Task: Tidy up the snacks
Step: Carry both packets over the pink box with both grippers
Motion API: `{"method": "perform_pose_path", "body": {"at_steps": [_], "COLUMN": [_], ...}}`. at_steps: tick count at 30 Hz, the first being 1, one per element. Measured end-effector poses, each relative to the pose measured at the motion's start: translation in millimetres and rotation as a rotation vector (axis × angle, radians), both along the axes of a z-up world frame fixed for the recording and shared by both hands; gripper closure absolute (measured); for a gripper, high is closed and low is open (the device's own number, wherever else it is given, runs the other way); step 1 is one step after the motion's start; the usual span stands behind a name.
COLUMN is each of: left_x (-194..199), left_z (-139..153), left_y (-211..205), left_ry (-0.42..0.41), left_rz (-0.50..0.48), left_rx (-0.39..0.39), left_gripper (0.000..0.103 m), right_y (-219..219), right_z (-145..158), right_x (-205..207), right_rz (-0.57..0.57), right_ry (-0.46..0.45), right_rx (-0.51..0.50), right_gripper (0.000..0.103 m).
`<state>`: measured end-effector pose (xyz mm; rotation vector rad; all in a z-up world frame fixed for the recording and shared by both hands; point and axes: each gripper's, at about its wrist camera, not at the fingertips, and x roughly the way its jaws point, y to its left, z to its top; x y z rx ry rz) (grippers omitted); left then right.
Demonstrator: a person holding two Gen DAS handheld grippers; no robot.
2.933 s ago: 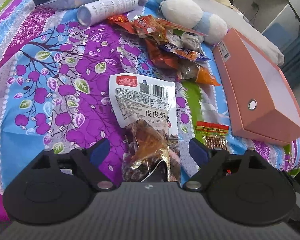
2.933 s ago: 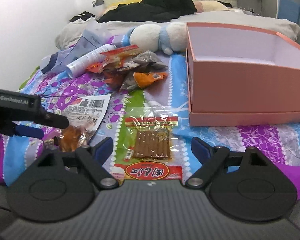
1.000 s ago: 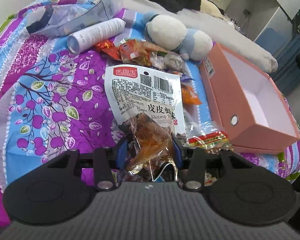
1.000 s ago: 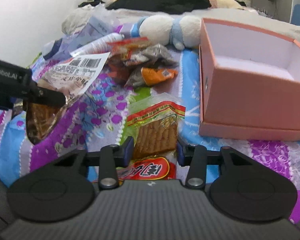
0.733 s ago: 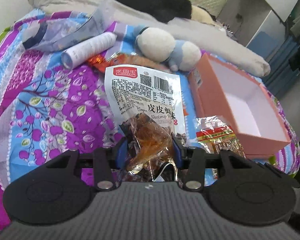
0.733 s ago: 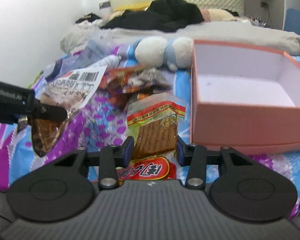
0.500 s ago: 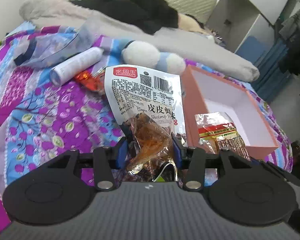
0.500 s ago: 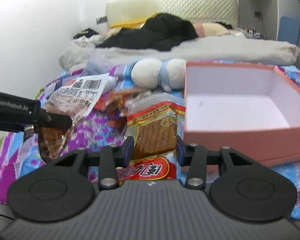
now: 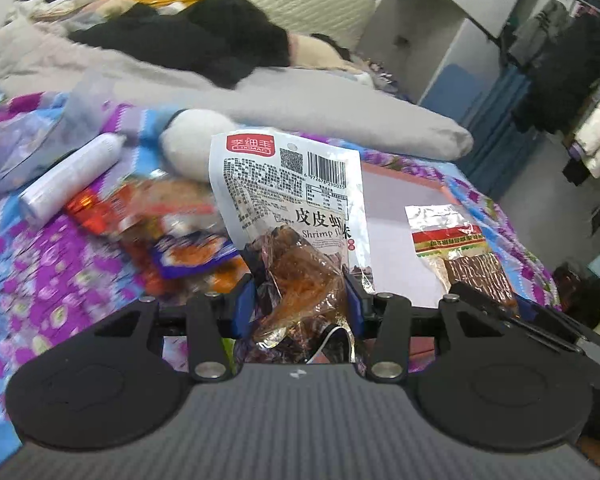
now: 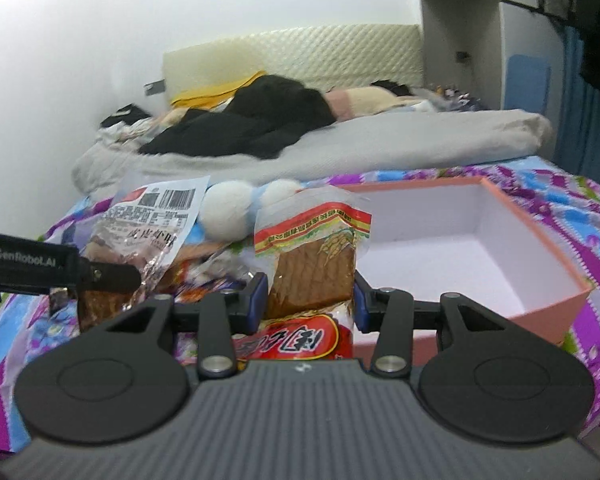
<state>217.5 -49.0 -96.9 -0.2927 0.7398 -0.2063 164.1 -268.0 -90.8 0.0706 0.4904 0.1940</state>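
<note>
My left gripper is shut on a white shrimp snack bag and holds it up above the bedspread; the bag also shows in the right wrist view. My right gripper is shut on a clear pack of brown strips with a red label, lifted beside the open pink box. That pack shows at the right of the left wrist view, over the box. The left gripper is to the left of the right one.
A pile of loose snack packets lies on the purple floral bedspread. A white tube, a plush toy, a clear bag, a grey blanket and black clothes lie behind.
Both grippers closed on their packs and lifted them off the bedspread. Both have since risen and moved toward the pink box.
</note>
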Motion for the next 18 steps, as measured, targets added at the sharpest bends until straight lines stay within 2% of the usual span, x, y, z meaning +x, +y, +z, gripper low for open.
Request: {"method": "perform_pose_path", "body": {"at_steps": [7,18], "left_x": [36,106], "left_z": [6,-21], "left_y": [-34,-80], "left_ry": [-0.031,0.064], "left_rz": [-0.06,-0.135], "left_rx": [0.014,0.034], "left_gripper": [0.051,0.051], "right_y": [-31,-68], "right_z": [7,-13], "right_x": [23,71], "right_rz": [-0.082,-0.157], "right_ry": [-0.027,0.046], "right_rx": [-0.001,0.006], "right_gripper": [0.058,0.058]}}
